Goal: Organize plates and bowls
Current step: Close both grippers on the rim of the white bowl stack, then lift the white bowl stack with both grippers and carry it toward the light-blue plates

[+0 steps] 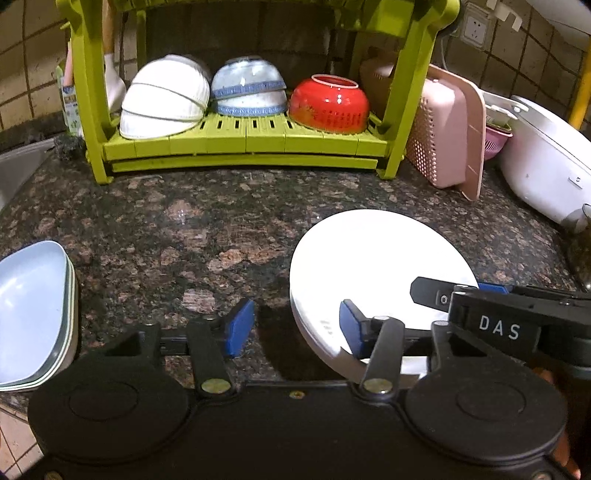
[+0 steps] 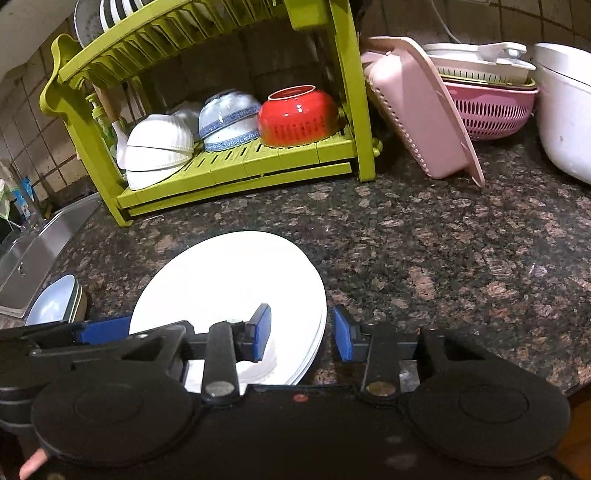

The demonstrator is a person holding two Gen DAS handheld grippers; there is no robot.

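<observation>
A stack of white round plates (image 1: 369, 258) (image 2: 225, 284) lies on the granite counter. My left gripper (image 1: 295, 328) is open and straddles the stack's left rim, one blue pad over the plates and the other over the counter. At the right rim my right gripper (image 2: 301, 335) is open in the same way. A stack of pale blue squarish plates (image 1: 29, 314) (image 2: 55, 302) sits at the counter's left edge. The green dish rack (image 1: 240, 144) (image 2: 236, 166) holds upturned white bowls (image 1: 166, 96), blue-patterned bowls (image 1: 247, 88) and a red bowl (image 1: 328, 105) on its lower shelf.
A pink basket (image 2: 417, 110) leans against the rack's right side, with a pink colander (image 2: 487, 110) and a white pot (image 2: 565, 110) behind it. A steel sink (image 2: 33, 254) lies to the left. Plates stand in the rack's upper shelf (image 2: 110, 11). A finger (image 2: 33, 461) shows at the lower left.
</observation>
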